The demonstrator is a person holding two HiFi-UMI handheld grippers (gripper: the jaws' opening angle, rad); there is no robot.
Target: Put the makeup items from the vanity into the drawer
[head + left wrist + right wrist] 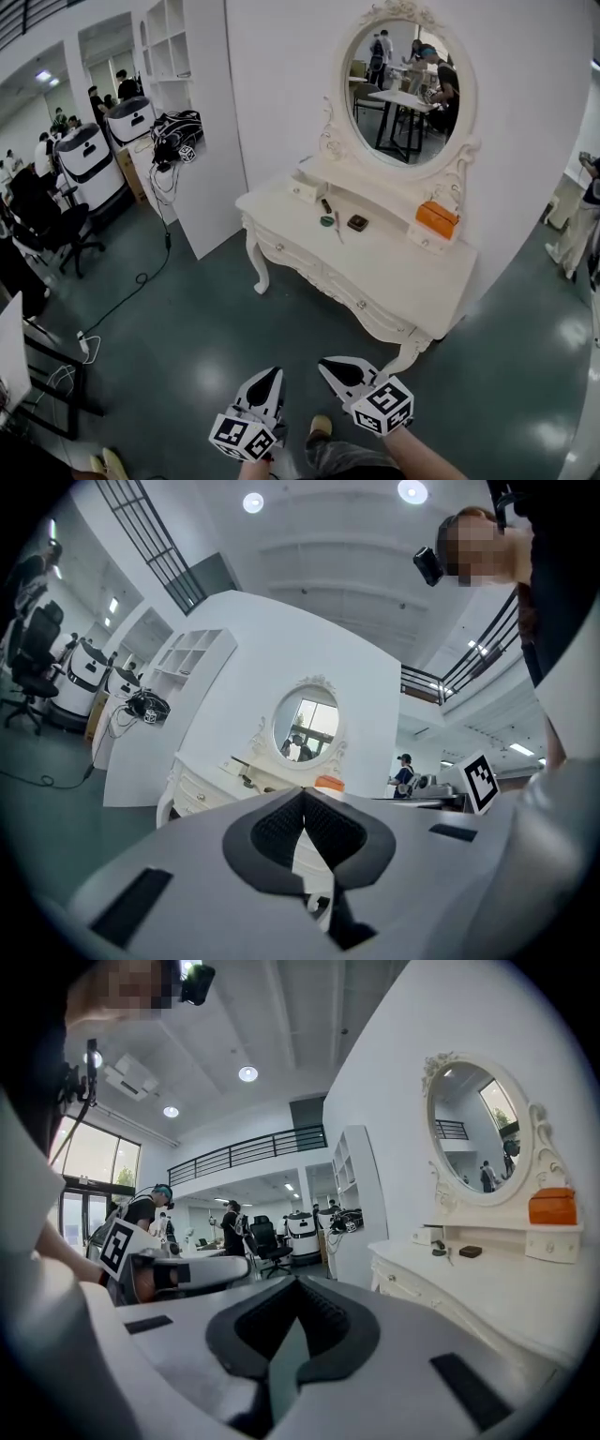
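Stage: approach, nothing handled yet. Left gripper [267,380] and right gripper [337,368]: jaws pressed together, empty, well short of the vanity [394,277]. Makeup items [339,223]: far centre of its top, left of an orange box [437,217]. Drawer [361,305]: shut; probable next move, step in and pull its knob. Open floor [206,337] between.

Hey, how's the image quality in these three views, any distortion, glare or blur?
Head view: fisheye bows the walls, glare patches on the green floor, vanity sharp. Left gripper view: dark round vignette, ceiling lights blown out, fingers loom large in the foreground. Right gripper view: same vignette, windows bright at left.
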